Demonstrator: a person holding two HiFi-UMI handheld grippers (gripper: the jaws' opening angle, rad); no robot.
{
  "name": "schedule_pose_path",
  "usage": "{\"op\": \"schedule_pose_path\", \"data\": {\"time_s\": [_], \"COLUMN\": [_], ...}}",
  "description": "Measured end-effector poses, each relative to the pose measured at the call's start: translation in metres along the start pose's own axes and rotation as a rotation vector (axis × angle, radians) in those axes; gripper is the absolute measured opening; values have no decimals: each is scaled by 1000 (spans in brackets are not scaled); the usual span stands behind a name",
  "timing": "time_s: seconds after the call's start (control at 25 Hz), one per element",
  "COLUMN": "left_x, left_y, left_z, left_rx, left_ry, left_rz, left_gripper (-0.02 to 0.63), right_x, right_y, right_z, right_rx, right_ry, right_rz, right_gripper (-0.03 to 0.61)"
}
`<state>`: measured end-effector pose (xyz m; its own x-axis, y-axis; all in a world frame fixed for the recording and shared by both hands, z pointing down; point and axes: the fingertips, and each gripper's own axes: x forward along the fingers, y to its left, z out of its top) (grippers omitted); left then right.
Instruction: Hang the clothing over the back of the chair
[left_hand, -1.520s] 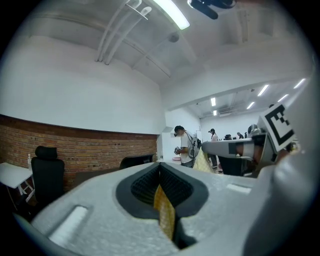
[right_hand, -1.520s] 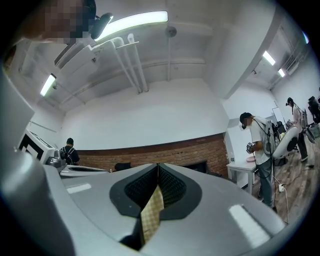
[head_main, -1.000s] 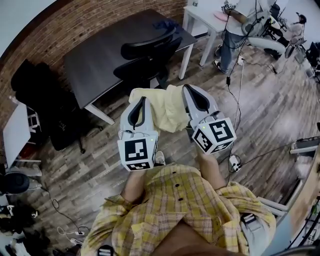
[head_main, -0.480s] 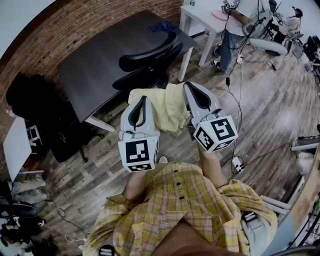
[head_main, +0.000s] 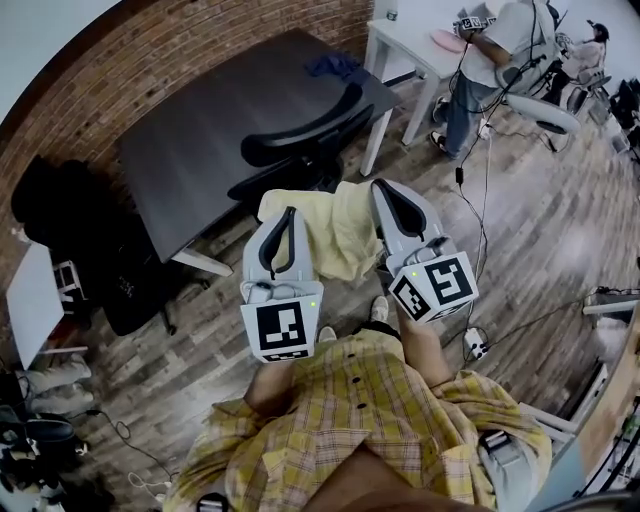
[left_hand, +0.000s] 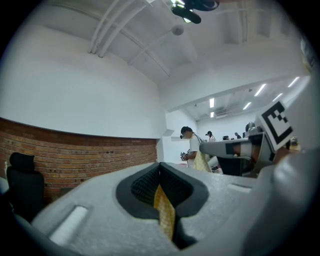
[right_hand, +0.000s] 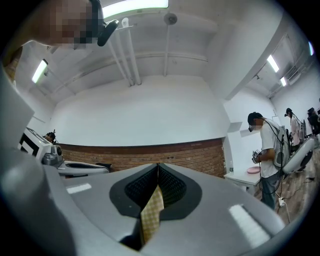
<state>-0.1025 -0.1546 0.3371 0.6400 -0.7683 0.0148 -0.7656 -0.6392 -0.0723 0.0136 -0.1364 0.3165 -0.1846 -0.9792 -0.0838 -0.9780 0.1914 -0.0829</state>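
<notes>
So the left gripper (head_main: 289, 212) and right gripper (head_main: 383, 186) both have their jaws squeezed tight on the cloth (head_main: 335, 235), each pinching a thin fold of that yellow checked fabric. The cloth hangs between the two of them, held up right by the black chair (head_main: 300, 130) that's tucked under the dark desk (head_main: 190, 140). Can't tell if it's touching the chair.
</notes>
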Motion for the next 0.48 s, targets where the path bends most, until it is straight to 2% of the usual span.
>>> {"op": "schedule_pose_path", "data": {"time_s": [0.12, 0.28, 0.48], "left_x": [12, 21, 39], "left_y": [4, -2, 7], "left_z": [9, 17, 34], "left_rx": [-12, 22, 17], "left_ry": [-26, -24, -52], "left_rz": [35, 86, 157], "left_gripper": [4, 5, 4], "right_x": [11, 21, 44], "right_y": [-5, -12, -23], "right_z": [10, 22, 39], "right_rx": [-13, -17, -10], "right_ry": [-14, -28, -60], "right_rz": [41, 114, 194], "right_gripper": [11, 11, 10]}}
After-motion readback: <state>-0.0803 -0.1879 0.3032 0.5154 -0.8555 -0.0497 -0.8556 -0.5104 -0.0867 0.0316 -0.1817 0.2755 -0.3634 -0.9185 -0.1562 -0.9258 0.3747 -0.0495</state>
